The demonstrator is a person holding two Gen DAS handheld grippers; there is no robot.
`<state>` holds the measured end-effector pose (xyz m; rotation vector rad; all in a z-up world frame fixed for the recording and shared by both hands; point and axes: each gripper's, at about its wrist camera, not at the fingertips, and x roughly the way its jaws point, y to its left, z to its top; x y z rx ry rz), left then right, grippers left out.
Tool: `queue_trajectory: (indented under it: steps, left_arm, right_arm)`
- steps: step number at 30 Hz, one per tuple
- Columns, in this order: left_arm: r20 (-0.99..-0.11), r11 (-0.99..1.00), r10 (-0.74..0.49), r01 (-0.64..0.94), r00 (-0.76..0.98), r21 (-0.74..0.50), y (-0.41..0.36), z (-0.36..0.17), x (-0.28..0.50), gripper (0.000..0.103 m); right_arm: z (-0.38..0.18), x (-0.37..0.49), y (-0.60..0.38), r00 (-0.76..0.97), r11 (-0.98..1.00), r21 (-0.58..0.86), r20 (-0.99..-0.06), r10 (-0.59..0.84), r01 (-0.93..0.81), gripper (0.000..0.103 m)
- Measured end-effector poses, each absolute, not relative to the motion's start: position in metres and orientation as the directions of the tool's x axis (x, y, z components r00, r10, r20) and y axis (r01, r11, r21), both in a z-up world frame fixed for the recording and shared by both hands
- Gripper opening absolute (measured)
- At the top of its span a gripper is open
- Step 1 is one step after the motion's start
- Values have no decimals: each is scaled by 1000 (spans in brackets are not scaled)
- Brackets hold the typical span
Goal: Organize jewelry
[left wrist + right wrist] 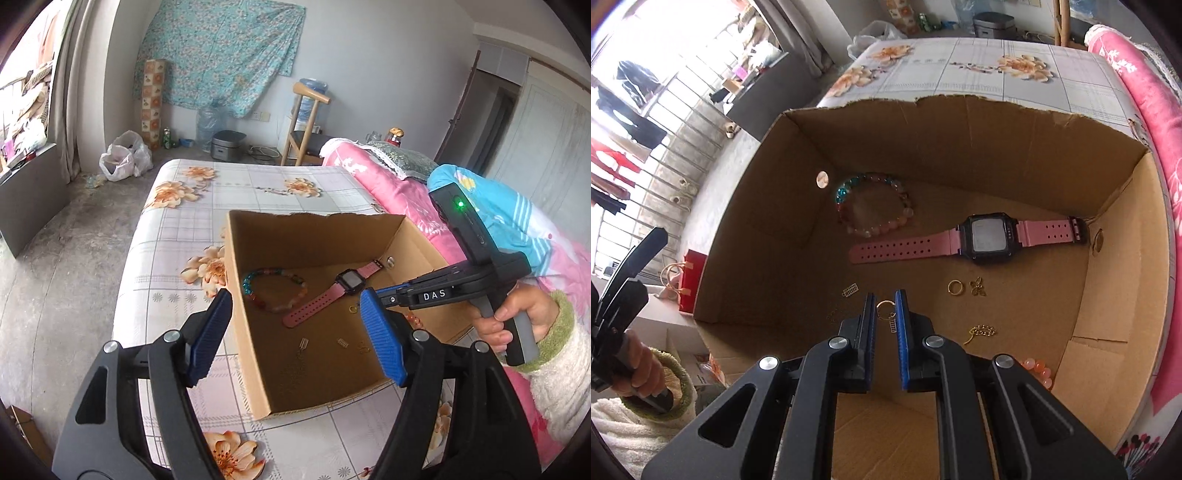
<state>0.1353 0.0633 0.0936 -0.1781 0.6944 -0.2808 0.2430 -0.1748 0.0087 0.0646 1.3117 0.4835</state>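
Note:
An open cardboard box [369, 229] [960, 122] sits on the bed. Inside lie a pink-strapped watch [334, 291] [991, 238], a coloured bead bracelet [273, 290] [873, 205], a gold ring [955, 287], a gold butterfly charm [977, 287], a gold chain piece [982, 331] and a small silver charm [849, 290]. My right gripper [885, 314] is inside the box, jaws narrowly apart around a gold ring earring with a small bar pendant [887, 312]. My left gripper [295, 328] is wide open above the box's near left corner, empty.
Orange beads [1039, 371] lie in the box's near right corner. The bed has a floral sheet [258, 184] and a pink quilt [391, 184] along the right. A wooden chair [303, 125], water jugs and a plastic bag [125, 155] stand beyond the bed.

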Motion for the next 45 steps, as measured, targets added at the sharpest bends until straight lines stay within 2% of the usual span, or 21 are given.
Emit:
queue_trajectory:
  steps: [4,8,14,17,19,21,25,28,31,34,37,45]
  left_arm:
    - [-608,951,-299,178,735,-253,75,85,126,70]
    - [-611,946,-310,175,728,-272,81,78,120,71]
    - [-616,941,-326,180,717,-288,82,69,113,74]
    - [-621,934,-339,175,707,-310,84,63,113,75]
    - [-625,927,-355,173,695,-334,85,57,112,75]
    - [-625,914,-381,177,682,-364,86,50,110,75]
    - [-622,879,-450,192,640,-437,86,36,110,75]
    - [-616,840,-515,209,596,-500,81,24,113,75]
    - [-620,817,-547,196,563,-543,74,11,116,76]
    - [-634,846,-501,180,589,-502,66,12,111,76]
    - [-635,857,-477,160,607,-491,63,15,104,77]
    - [-655,861,-480,174,583,-477,58,21,66,78]
  right_arm:
    - [1,248,-170,162,921,262,-934,317,-290,11]
    - [1,247,-174,182,924,277,-927,329,-262,12]
    - [35,221,-190,328,929,282,-877,350,-238,13]
    - [71,189,-210,490,943,256,-807,329,-212,30]
    - [94,165,-228,604,957,234,-741,291,-174,46]
    - [105,143,-252,683,964,241,-687,249,-110,49]
    - [88,122,-308,706,933,356,-675,214,58,50]
    - [52,121,-330,647,856,509,-684,337,93,50]
    - [23,120,-325,575,813,577,-691,438,74,50]
    - [28,112,-311,586,866,498,-712,386,36,50]
    - [30,107,-309,575,875,484,-718,392,8,50]
    - [29,69,-318,581,859,512,-703,410,15,50]
